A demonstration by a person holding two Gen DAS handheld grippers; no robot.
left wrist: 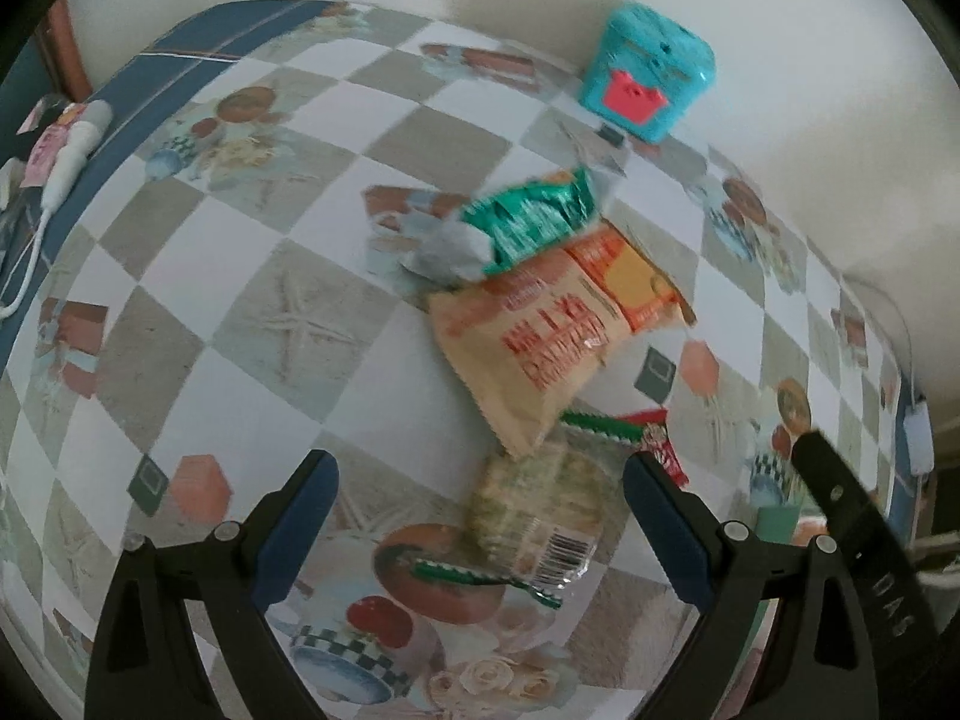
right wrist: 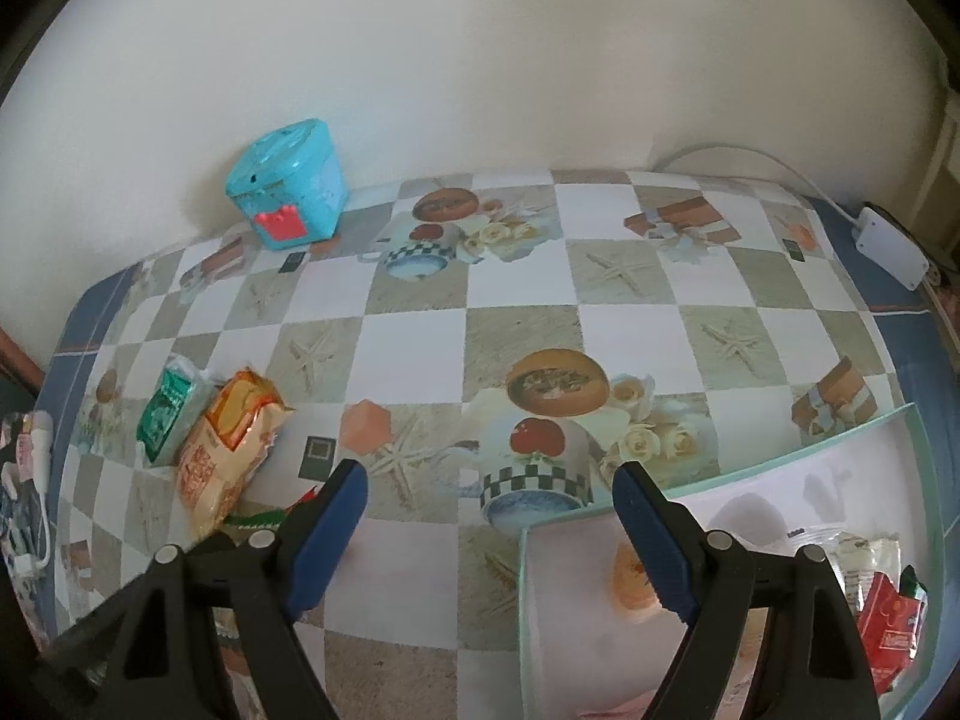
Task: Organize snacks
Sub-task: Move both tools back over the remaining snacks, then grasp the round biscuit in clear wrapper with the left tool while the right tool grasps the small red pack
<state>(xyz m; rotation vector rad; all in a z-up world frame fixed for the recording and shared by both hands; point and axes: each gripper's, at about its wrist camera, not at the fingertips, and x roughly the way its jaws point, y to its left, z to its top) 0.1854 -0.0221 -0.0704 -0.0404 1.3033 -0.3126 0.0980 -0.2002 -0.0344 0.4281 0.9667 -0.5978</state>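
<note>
In the left wrist view my left gripper (left wrist: 480, 480) is open just above a clear cracker packet (left wrist: 540, 510) with a barcode and green-red ends. Beyond it lie a beige and orange snack bag (left wrist: 540, 354) and a green packet (left wrist: 528, 222). In the right wrist view my right gripper (right wrist: 489, 489) is open and empty over the near left corner of a clear tray (right wrist: 798, 456). The tray holds a red packet (right wrist: 891, 624) and a clear packet (right wrist: 864, 552) at its right side. The beige bag (right wrist: 231, 450) and green packet (right wrist: 165, 408) lie at left.
A turquoise box (left wrist: 651, 69) with a pink mouth stands by the wall, also in the right wrist view (right wrist: 288, 192). A white adapter (right wrist: 891, 246) with a cable lies at the table's far right. A white device (left wrist: 72, 144) with a cord lies past the left edge.
</note>
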